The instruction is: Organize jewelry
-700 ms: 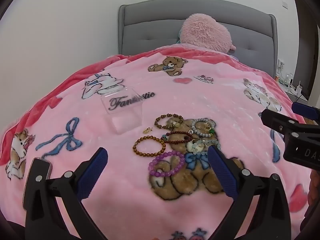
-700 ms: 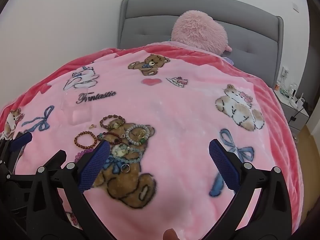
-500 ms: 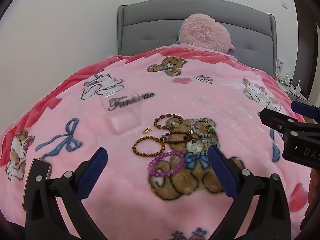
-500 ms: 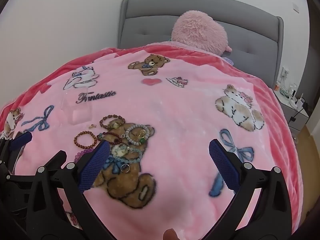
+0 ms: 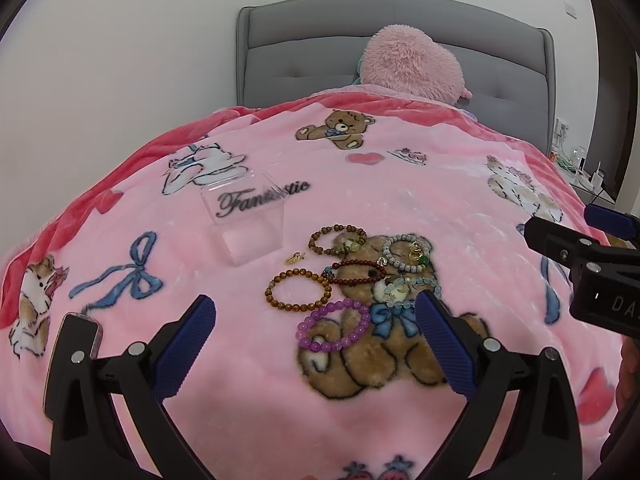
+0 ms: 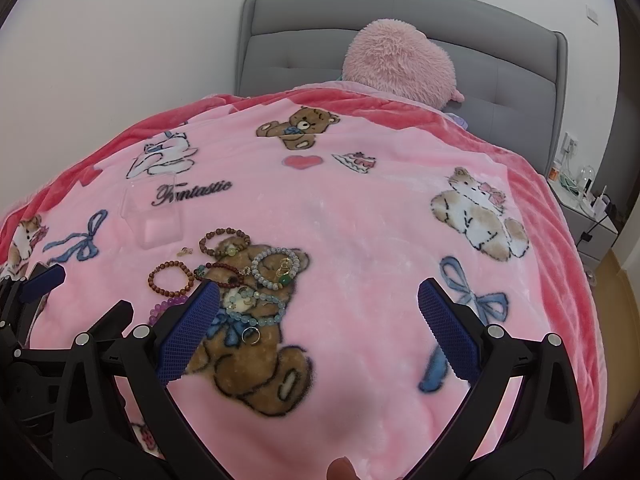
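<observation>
Left tool (image 5: 314, 326) spread wide, empty, over purple beaded bracelet (image 5: 333, 325); right tool (image 6: 318, 310) likewise apart; clear square plastic box (image 5: 246, 216) beside bracelets on pink cartoon-print blanket (image 5: 440, 200).

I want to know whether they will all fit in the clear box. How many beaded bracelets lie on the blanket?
6: wooden, grey-white, dark red, amber-brown, pale blue, purple. They overlap, so another may be hidden.

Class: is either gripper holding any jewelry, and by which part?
Nothing is held. Left gripper and right gripper both have open, empty jaws above the bracelets.
</observation>
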Demonstrator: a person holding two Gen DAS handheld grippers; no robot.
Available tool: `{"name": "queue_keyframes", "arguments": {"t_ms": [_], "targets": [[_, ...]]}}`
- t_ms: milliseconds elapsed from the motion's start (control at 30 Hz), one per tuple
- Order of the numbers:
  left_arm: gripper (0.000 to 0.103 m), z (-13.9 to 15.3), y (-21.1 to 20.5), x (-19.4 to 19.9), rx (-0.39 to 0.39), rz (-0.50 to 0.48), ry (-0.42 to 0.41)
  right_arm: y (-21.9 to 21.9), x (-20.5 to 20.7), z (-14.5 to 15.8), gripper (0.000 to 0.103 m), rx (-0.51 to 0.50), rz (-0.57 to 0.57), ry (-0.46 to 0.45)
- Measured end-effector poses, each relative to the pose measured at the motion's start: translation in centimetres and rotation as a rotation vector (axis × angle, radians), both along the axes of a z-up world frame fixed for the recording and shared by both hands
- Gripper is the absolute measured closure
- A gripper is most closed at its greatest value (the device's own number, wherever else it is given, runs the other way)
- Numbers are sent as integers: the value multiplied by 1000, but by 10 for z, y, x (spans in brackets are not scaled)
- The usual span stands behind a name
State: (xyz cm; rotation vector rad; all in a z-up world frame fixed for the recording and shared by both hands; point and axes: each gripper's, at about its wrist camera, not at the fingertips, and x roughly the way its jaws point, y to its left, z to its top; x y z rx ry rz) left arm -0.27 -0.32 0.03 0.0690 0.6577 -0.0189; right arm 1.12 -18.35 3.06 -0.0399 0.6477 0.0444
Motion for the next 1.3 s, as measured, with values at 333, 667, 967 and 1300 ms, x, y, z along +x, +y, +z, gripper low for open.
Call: {"name": "queue_keyframes", "arguments": {"t_ms": [333,667,967,1300], "targets": [[5,-6,4,6,-3,-15,8,2,2,-2,8,5,3,6],[5,-8,5,19,-10,-16,21,2,22,3,8,-29,17,-12],[5,-13,26,48,-46,30,52,8,57,-1,9,-7,131,23],[11,-38,46,75,-105,17,54,-2,111,-37,23,128,154,140]]}}
